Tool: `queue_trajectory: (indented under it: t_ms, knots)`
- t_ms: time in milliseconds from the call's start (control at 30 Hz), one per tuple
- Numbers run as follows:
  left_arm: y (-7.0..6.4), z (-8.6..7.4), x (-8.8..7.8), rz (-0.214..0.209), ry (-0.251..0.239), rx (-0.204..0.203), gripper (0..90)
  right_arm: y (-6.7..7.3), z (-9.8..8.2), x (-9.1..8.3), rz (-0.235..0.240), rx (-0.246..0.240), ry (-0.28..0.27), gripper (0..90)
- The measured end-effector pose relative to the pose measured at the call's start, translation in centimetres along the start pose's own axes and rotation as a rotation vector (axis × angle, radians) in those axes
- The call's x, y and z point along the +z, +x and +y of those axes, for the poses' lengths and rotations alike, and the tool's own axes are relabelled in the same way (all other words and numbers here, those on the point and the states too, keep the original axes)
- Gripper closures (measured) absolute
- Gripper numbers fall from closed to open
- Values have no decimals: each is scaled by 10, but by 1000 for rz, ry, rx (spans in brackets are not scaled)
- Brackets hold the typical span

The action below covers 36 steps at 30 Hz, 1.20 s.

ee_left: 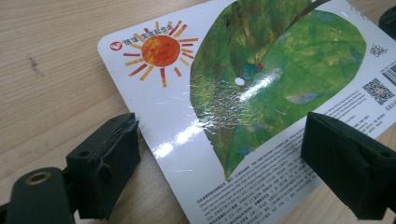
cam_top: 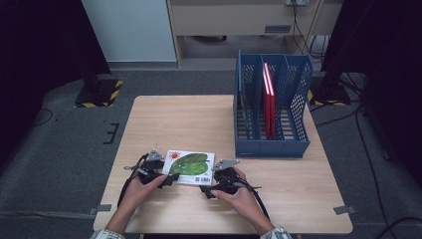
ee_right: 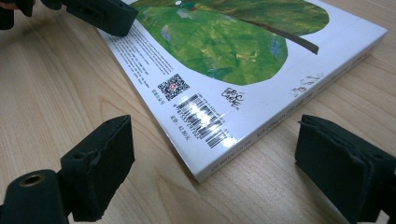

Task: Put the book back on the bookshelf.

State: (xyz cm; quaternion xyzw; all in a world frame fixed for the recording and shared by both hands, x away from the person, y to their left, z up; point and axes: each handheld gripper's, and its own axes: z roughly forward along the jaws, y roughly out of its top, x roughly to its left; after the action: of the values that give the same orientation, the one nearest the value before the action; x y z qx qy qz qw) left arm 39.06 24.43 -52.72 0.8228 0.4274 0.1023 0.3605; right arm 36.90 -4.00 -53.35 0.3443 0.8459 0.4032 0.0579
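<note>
A thin picture book (cam_top: 190, 167) lies flat on the wooden table (cam_top: 174, 119); its white cover shows a green leaf (ee_left: 280, 79) and an orange sun (ee_left: 160, 50). My left gripper (cam_top: 169, 178) is at the book's left near side. In the left gripper view it (ee_left: 229, 163) is open, one pad by the cover's edge and the other over the printed text. My right gripper (cam_top: 207, 189) is at the book's near right corner. There it (ee_right: 219, 172) stands open around the barcode corner (ee_right: 205, 121), with its pads clear of the book. The left gripper's jaw is visible at the top left of the right gripper view.
A blue file rack (cam_top: 271, 147) with several slots stands at the table's right back, a few hand widths beyond the book. Red books (cam_top: 269, 99) stand upright in one of its middle slots. Dark floor and cables surround the table.
</note>
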Motion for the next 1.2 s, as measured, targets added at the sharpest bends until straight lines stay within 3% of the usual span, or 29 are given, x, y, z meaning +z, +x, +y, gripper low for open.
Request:
queue_trajectory:
  t_ms: [267, 600, 967, 1033, 1133, 1200]
  knots:
    - [-2, -3, -1, -14, -16, 13, 109, 2, 0, 0, 19, 2, 0, 128]
    - [-13, -6, -3, -34, 7, 35, 111, 2, -4, -6, 6, -7, 14, 131]
    - [-24, -8, -5, -54, 27, 59, 112, 3, -14, -17, 10, 15, 10, 137]
    - [-24, -6, -6, -50, 32, 77, 119, 4, -14, -16, 6, 15, 10, 123]
    - [-23, -1, -11, -4, 17, 134, 121, 5, -14, -15, -2, -4, 13, 105]
    - [-21, 3, -12, -6, 0, 136, 119, 5, -14, -15, -5, -6, 11, 92]
